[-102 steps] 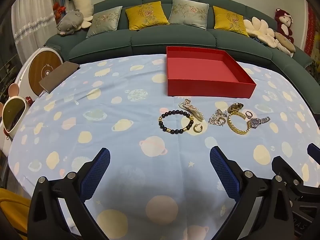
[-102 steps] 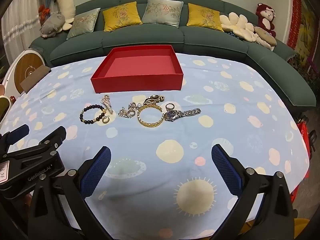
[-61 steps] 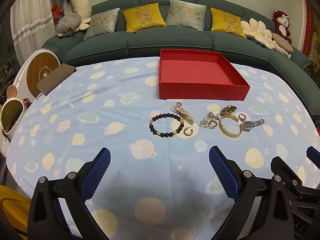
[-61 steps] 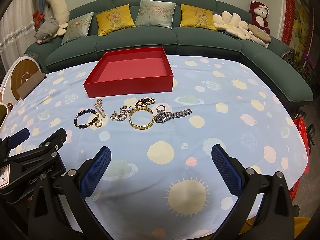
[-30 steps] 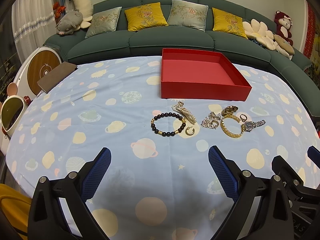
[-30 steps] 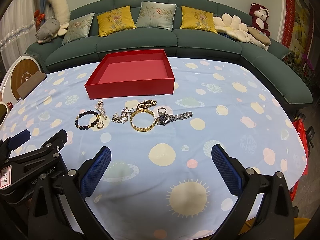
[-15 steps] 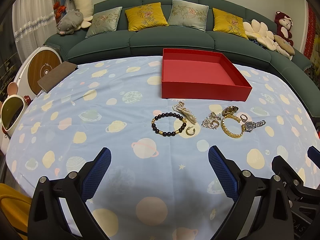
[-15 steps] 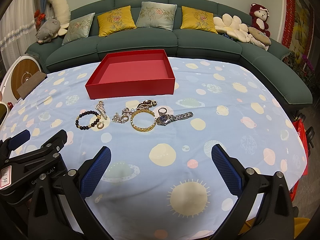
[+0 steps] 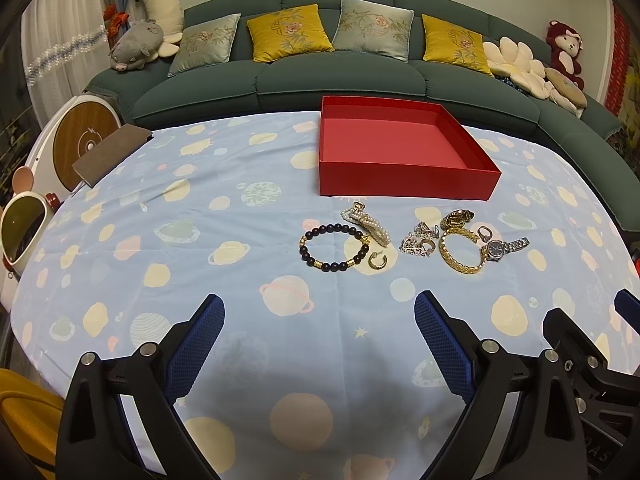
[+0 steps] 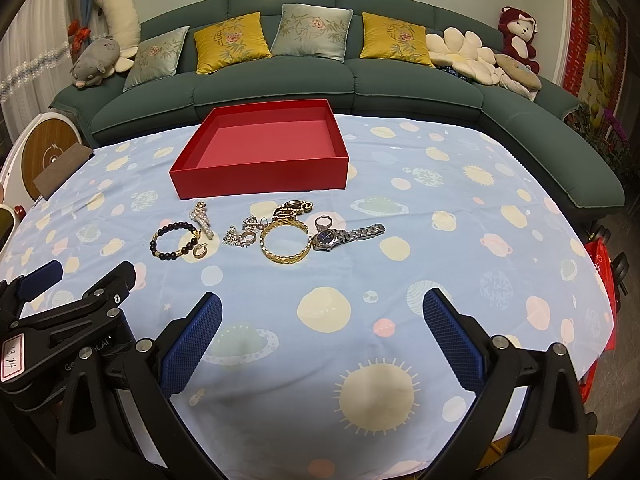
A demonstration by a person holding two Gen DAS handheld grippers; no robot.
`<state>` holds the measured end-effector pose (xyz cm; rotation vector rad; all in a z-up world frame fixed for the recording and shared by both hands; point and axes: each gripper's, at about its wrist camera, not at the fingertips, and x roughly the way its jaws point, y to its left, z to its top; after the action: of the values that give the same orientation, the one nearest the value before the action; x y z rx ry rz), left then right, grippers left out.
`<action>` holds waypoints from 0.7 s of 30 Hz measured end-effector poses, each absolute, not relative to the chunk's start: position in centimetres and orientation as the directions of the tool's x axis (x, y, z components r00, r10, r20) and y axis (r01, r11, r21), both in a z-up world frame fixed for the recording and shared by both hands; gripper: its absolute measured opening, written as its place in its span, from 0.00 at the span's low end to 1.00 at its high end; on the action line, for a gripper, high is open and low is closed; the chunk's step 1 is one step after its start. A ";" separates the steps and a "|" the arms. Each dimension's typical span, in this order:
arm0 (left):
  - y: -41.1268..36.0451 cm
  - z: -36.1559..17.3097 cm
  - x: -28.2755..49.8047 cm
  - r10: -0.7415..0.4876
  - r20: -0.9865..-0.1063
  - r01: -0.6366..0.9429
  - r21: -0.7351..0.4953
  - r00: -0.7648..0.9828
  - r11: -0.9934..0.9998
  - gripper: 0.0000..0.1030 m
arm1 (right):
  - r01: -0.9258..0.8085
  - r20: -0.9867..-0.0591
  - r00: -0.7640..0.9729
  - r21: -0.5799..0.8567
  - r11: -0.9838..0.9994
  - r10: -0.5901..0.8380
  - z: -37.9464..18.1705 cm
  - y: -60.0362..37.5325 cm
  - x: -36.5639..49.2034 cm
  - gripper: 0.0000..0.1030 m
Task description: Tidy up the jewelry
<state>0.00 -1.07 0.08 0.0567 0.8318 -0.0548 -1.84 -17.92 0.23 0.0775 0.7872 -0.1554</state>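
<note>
An empty red box [image 9: 404,184] [image 10: 260,180] stands on the table beyond a row of jewelry. From left to right lie a dark bead bracelet [image 9: 334,247] [image 10: 175,241], a pearl piece [image 9: 366,224] [image 10: 201,216], a small gold hoop [image 9: 377,261], a silver cluster [image 9: 419,240] [image 10: 240,236], a gold chain bangle [image 9: 462,254] [image 10: 286,245], a ring [image 10: 323,222] and a silver watch [image 9: 502,247] [image 10: 344,236]. My left gripper [image 9: 318,326] and right gripper [image 10: 322,322] hover open near the table's front edge, both holding nothing.
The table wears a light blue planet-print cloth [image 9: 200,248]. A green sofa [image 9: 360,80] with cushions and plush toys curves behind it. A brown flat object [image 9: 112,152] lies at the far left edge, beside a round white appliance [image 9: 76,140]. A red bag [image 10: 600,292] hangs at the right.
Both views have shifted only slightly; the jewelry and box lie as before. Both grippers have stayed open.
</note>
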 end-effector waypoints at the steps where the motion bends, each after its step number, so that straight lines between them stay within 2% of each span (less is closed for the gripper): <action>1: -1.1 0.1 0.0 -0.027 -0.741 0.071 0.028 0.671 0.997 0.90 | 0.168 -0.710 0.695 0.011 0.986 -0.110 0.2 -17.9 -1.9 0.95; 10: -1.3 0.0 0.2 -0.037 -0.750 0.089 0.029 0.660 0.996 0.90 | 0.186 -0.712 0.692 0.017 0.982 -0.119 0.4 -18.7 -1.5 0.95; 21: 1.3 -1.0 2.1 -0.006 -0.781 0.014 0.003 0.624 1.000 0.90 | 0.235 -0.724 0.682 0.082 0.969 -0.104 -0.7 -21.8 -0.1 0.94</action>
<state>2.10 1.30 -1.02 0.0094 0.8969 -0.0119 -0.11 -21.81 -0.70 0.1738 0.7987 -0.1913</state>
